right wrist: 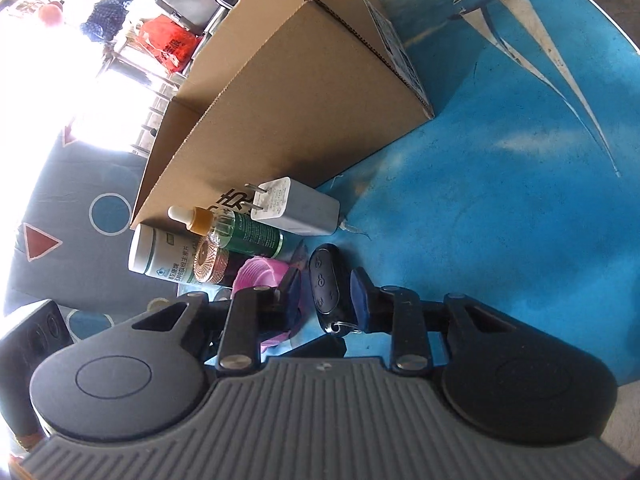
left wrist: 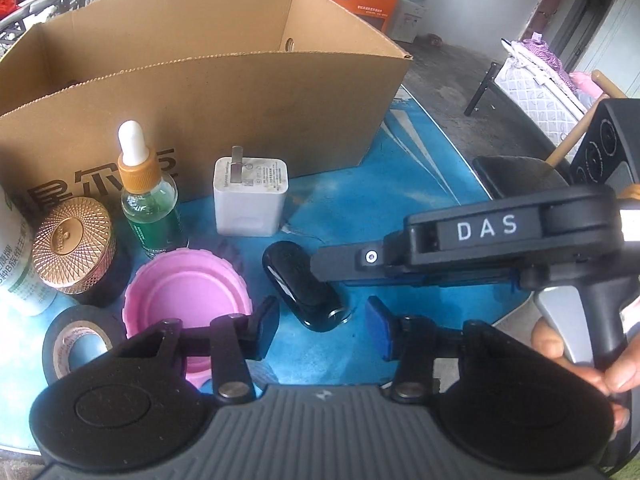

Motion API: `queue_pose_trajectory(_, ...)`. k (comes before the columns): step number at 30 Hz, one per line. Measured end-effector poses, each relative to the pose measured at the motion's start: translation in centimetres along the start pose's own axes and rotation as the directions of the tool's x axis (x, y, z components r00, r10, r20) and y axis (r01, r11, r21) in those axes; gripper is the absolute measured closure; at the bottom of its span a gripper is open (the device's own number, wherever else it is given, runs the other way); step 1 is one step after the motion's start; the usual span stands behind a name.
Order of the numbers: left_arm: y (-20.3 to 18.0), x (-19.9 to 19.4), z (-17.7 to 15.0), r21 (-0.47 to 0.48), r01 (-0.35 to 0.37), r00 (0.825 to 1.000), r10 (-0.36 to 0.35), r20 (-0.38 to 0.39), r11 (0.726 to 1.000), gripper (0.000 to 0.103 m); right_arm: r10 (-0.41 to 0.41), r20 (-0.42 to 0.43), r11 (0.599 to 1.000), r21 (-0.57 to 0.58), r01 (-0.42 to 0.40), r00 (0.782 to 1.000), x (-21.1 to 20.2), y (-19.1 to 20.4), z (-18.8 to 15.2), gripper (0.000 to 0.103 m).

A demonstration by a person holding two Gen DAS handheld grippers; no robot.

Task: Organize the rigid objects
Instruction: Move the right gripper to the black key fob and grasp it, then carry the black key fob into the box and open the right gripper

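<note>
white bottle [left wrist: 16,256]: cut off by the left edge in the left wrist view
pink lid [left wrist: 188,300]: lower part hidden behind the gripper's linkage
cardboard box [left wrist: 240,120]: inside hidden by its front wall
tape roll [left wrist: 76,344]: partly covered by the gripper body

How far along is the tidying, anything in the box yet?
Nothing looks put away: what shows of the box is empty. In hand: the right gripper has its jaws around the key fob; contact is unclear. Left: charger, dropper bottle, pink lid, tape, gold-lidded jar.
</note>
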State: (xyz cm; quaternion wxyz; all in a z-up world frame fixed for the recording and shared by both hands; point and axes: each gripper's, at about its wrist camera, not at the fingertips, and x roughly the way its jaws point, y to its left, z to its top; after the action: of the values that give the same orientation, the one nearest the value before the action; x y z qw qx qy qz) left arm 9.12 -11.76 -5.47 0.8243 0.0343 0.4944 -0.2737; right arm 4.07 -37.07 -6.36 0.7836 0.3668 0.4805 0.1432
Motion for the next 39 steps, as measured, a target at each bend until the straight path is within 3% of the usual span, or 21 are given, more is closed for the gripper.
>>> queue_pose_trajectory(3,0.1,0.9,0.5,-0.007,-0.021,1.0,0.021,-0.011,1.0,0.062,0.002,-0.026,1.0,-0.007,-0.002,1.0,1.0,-0.2,0.0,0.085)
queue_pose_trajectory(10,-0.1,1.3,1.0,0.017,-0.044,0.999,0.044,0.012,0.999,0.063,0.026,-0.026,0.999,-0.019,-0.027,0.999,1.5,-0.4,0.7,0.084)
queue_pose_trajectory(20,0.6,1.4,1.4,0.019,-0.006,1.0,0.006,0.01,1.0,0.063,0.173,-0.01,0.985,0.004,-0.173,0.985,0.6,-1.0,0.8,0.085)
queue_pose_trajectory(24,0.6,1.4,1.3,0.031,-0.013,1.0,0.012,0.015,0.999,0.064,0.127,-0.006,0.992,-0.001,-0.127,0.992,1.2,-0.9,0.9,0.085)
queue_pose_trajectory(32,0.4,1.2,1.1,0.043,-0.02,1.0,0.019,0.017,0.999,0.068,0.112,-0.007,0.994,0.015,-0.112,0.994,2.7,-0.9,0.8,0.088)
queue_pose_trajectory(39,-1.0,-1.7,0.5,0.09,0.006,0.998,-0.012,0.061,0.996,0.068,0.106,0.031,0.994,-0.007,-0.106,0.994,0.0,0.4,-0.1,0.088)
